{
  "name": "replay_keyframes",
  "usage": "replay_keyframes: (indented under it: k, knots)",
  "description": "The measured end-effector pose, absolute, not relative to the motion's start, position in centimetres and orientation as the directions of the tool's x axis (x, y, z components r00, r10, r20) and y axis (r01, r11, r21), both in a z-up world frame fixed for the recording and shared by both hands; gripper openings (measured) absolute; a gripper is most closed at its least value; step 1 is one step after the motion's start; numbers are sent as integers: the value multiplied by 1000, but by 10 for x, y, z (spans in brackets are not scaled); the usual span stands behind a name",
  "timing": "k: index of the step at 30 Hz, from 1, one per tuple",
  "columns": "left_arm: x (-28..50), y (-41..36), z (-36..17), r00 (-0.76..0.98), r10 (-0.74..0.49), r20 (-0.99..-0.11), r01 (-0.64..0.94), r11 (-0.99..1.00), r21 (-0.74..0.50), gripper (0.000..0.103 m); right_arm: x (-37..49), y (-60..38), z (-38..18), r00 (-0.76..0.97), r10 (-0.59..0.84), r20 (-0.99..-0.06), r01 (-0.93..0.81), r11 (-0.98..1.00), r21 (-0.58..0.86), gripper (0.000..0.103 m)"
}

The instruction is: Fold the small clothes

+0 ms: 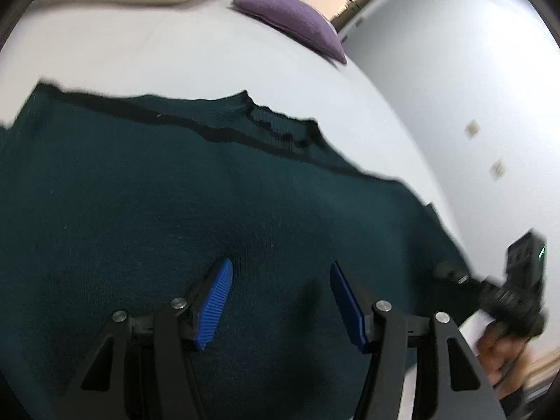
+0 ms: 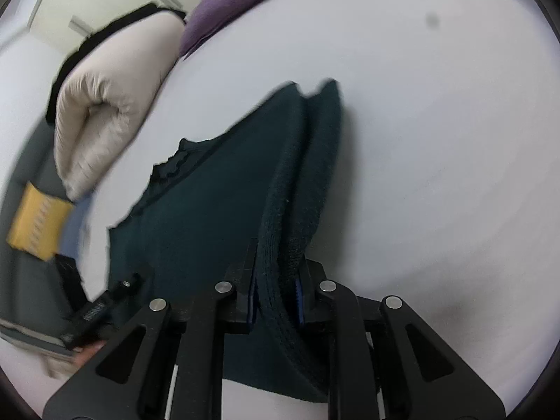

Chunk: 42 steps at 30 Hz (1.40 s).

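The left gripper [image 1: 280,281] stands with its blue pads [image 1: 215,302] spread apart and nothing pinched between them, angled down over the broad middle of the dark green sweater [image 1: 175,189], which lies spread on the white surface [image 1: 175,52]; whether the tips touch the knit cannot be told. The sweater's neckline [image 1: 280,129] lies beyond the tips, toward the far edge. At the right edge of the left wrist view, a hand [image 1: 500,353] holds the black body of the other tool just beside the sweater's edge. The right gripper [image 2: 276,276] is pressed together on a thick fold of the sweater [image 2: 294,189], its blue pads nearly hidden by the gathered knit, which rises in a ridge from the jaws while the rest of the garment lies flat to the left. It points steeply down. Past the sweater sit a cream padded garment [image 2: 105,105] and a purple folded cloth [image 2: 224,7], both well apart from the sweater. A yellow object [image 2: 35,220] is at the far left edge, blurred.
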<state>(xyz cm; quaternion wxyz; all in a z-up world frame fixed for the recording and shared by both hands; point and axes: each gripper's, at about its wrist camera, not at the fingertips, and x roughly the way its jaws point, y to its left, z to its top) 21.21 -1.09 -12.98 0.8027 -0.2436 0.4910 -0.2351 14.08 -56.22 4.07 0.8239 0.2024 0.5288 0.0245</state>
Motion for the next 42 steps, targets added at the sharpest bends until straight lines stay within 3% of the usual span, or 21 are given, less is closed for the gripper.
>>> replay_keyframes:
  k: [3, 6, 10, 16, 20, 21, 22, 24, 25, 27, 31, 34, 37, 38, 40, 42]
  knots:
    - [212, 21, -123, 429, -706, -564, 68, 647, -759, 62, 153, -499, 66, 447, 202, -871, 20, 972, 236, 15]
    - [210, 43, -120, 457, -750, -478, 43, 556, -830, 71, 153, -414, 81, 449, 201, -871, -214, 970, 114, 15]
    - [212, 58, -129, 437, -825, -359, -1, 399, -917, 83, 151, -332, 54, 408, 136, -903, -407, 912, -46, 14]
    - [222, 43, -142, 391, -856, -338, -52, 346, -937, 88, 143, -320, 40, 413, 103, -905, -426, 900, -92, 14]
    - [232, 14, -138, 332, -861, -386, -45, 394, -918, 87, 136, -321, 47, 439, 94, -894, -438, 891, -122, 15]
    - [236, 9, -137, 319, -858, -402, -44, 411, -911, 85, 134, -321, 48, 446, 90, -890, -444, 886, -133, 15]
    - [239, 1, -136, 309, -850, -426, -41, 436, -899, 78, 133, -321, 50, 453, 89, -887, -449, 882, -141, 15]
    - [245, -13, -135, 275, -856, -437, -35, 446, -895, 50, 129, -321, 54, 464, 93, -881, -456, 877, -147, 15]
    - [250, -21, -138, 247, -863, -440, -43, 444, -895, 31, 128, -318, 55, 467, 96, -879, -459, 876, -149, 15]
    - [251, -31, -139, 230, -851, -472, -45, 476, -878, 18, 125, -321, 56, 467, 100, -878, -461, 876, -145, 15]
    - [250, -41, -133, 225, -847, -482, -17, 491, -871, 13, 116, -325, 58, 444, 156, -882, -465, 882, -77, 21]
    - [253, -35, -128, 230, -852, -469, -5, 481, -877, 13, 104, -340, 80, 421, 285, -861, -486, 872, 51, 30]
    - [255, -24, -126, 241, -852, -465, -6, 478, -878, 13, 82, -374, 111, 440, 476, -761, -492, 837, 239, 60]
    - [255, -20, -125, 247, -848, -468, -9, 481, -876, 13, 77, -388, 121, 454, 537, -711, -489, 817, 306, 65]
    - [252, -15, -123, 257, -841, -477, -10, 491, -871, 13, 76, -405, 129, 481, 571, -665, -470, 809, 354, 65]
    - [251, -5, -119, 268, -832, -486, -12, 501, -865, 13, 88, -411, 119, 495, 486, -720, -399, 864, 308, 65]
